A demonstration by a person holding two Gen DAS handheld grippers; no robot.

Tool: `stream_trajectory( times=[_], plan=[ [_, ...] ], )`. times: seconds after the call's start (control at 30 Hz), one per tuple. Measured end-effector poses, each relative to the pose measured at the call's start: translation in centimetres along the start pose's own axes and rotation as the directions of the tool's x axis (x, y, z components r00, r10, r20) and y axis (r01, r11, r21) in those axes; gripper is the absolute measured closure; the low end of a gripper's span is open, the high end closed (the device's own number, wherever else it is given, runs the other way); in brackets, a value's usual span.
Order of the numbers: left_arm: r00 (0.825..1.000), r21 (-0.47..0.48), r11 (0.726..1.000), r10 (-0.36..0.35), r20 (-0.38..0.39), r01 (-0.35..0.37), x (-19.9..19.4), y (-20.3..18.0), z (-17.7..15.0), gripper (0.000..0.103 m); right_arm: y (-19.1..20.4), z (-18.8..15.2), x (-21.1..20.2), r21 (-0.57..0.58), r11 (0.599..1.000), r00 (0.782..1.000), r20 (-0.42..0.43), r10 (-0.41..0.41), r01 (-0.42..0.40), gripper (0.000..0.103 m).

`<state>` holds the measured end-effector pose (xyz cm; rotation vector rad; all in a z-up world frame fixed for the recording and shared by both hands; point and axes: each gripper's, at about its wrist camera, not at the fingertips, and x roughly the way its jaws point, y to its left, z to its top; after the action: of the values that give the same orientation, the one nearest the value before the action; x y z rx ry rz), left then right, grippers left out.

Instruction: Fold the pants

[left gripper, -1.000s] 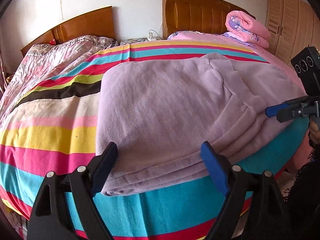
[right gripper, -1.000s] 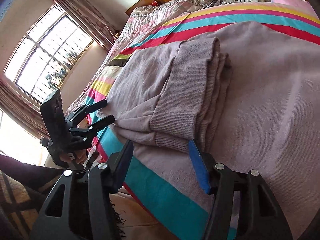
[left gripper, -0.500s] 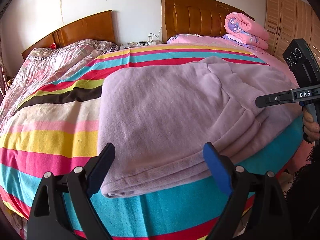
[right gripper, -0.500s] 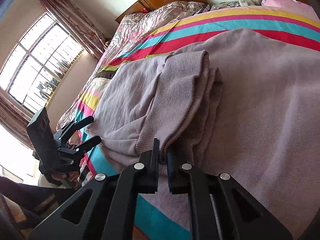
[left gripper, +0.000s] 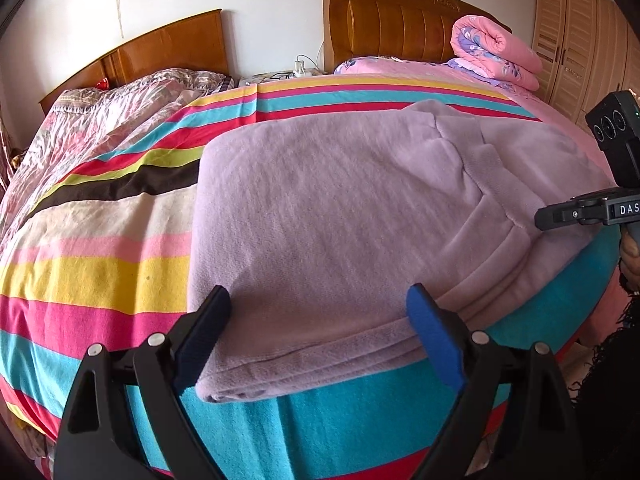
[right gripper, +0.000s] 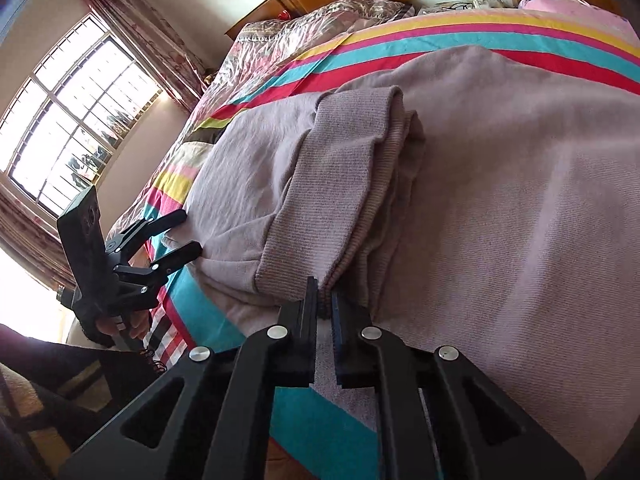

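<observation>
The lilac pants [left gripper: 340,216] lie folded on the striped bedspread [left gripper: 92,264], close to the edge of the bed nearest the person, with the ribbed waistband [right gripper: 340,184] doubled over on top of the fleecy layers. Beyond the pants, toward the wall, stands the wooden headboard [left gripper: 400,24], and a rolled pink quilt [left gripper: 496,54] sits in front of it. A second bed with a crinkled floral cover [left gripper: 100,120] lies to the far side of the pants, away from the wardrobe [left gripper: 580,40].

The left gripper [left gripper: 318,322] hangs over the near folded edge of the pants with its jaws spread wide. One pad sits at the corner of the fold, the other further along the same edge, and the cloth runs between them without being pinched; nothing is in its hold.

The right gripper [right gripper: 325,304] is at the other end of the pants, at the ribbed waistband. Its jaws are nearly together and are easing apart slightly, with a thin edge of the waistband's corner caught between the pads. From the left camera only its dark tip [left gripper: 576,214] shows, lying against the right side of the pants, with a hand [left gripper: 632,252] behind it. From the right camera, the left gripper's open fingers [right gripper: 176,220] show beside the pants, toward the window [right gripper: 76,108].
</observation>
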<state>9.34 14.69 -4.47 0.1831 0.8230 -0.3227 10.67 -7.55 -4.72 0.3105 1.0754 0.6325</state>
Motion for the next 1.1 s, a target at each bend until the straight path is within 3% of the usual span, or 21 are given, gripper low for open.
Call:
stream_trajectory(
  times=[0.1,0.13,0.17,0.2,0.37,0.43,0.5,0.53,0.57,0.6,0.83,1.0,1.1],
  plan=[
    [1.000,0.014,1.000,0.011,0.027,-0.011,-0.9,0.0,0.5,0.013,0.4,0.7,-1.2,-0.017,1.000,0.999,0.034,-0.021,0.022,0.078],
    [0.999,0.014,1.000,0.013,0.040,-0.014,-1.2,0.1,0.7,0.013,0.1,0.9,-1.4,-0.004,1.000,0.999,0.043,-0.017,0.017,0.059],
    [0.999,0.009,1.000,0.014,0.052,-0.014,-1.4,0.3,0.9,0.013,-0.2,1.0,-1.4,0.008,1.000,0.999,0.044,-0.024,0.024,0.023],
    [0.998,0.002,1.000,0.012,0.060,-0.012,-1.5,0.4,1.1,0.013,-0.4,1.0,-1.2,0.015,0.999,0.999,0.042,-0.033,0.032,0.021],
    [0.999,0.007,1.000,0.017,0.042,-0.017,-0.5,0.3,1.3,0.013,-0.6,1.2,0.2,-0.002,0.999,0.999,0.004,-0.043,0.043,0.030],
    [0.999,0.008,1.000,0.015,0.031,-0.015,0.0,0.1,1.2,0.013,0.0,1.6,0.9,-0.018,0.999,0.999,-0.029,-0.027,0.026,0.043],
    [1.000,0.013,1.000,0.011,0.025,-0.011,0.5,-0.2,1.2,0.013,1.0,1.6,1.6,-0.046,0.998,0.998,-0.059,-0.034,0.032,0.045],
    [1.000,0.015,1.000,0.008,0.023,-0.008,0.6,-0.3,1.2,0.013,1.2,1.7,1.8,-0.051,0.998,0.997,-0.063,-0.039,0.036,0.057],
    [1.000,0.017,1.000,0.008,0.020,-0.008,0.8,-0.5,1.2,0.013,1.0,1.8,1.8,-0.034,0.999,0.997,-0.063,-0.032,0.030,0.077],
    [1.000,0.022,1.000,0.009,0.018,-0.010,0.9,-0.6,1.2,0.013,0.7,1.9,1.6,-0.011,1.000,0.998,-0.052,-0.017,0.016,0.084],
    [0.999,0.073,0.997,0.005,0.039,-0.008,-0.2,-1.2,2.2,0.013,2.1,1.5,-1.9,-0.036,0.998,0.997,0.054,-0.047,0.049,0.089],
    [1.000,0.086,0.996,0.000,-0.028,0.003,1.9,-1.5,1.4,0.010,0.4,0.0,-0.1,0.003,0.997,0.997,-0.007,-0.072,0.072,0.089],
    [0.999,0.060,0.998,-0.016,-0.030,0.018,2.0,-1.0,1.4,0.009,-0.4,-0.1,0.3,0.026,0.998,0.999,0.001,-0.055,0.055,0.088]
  ],
)
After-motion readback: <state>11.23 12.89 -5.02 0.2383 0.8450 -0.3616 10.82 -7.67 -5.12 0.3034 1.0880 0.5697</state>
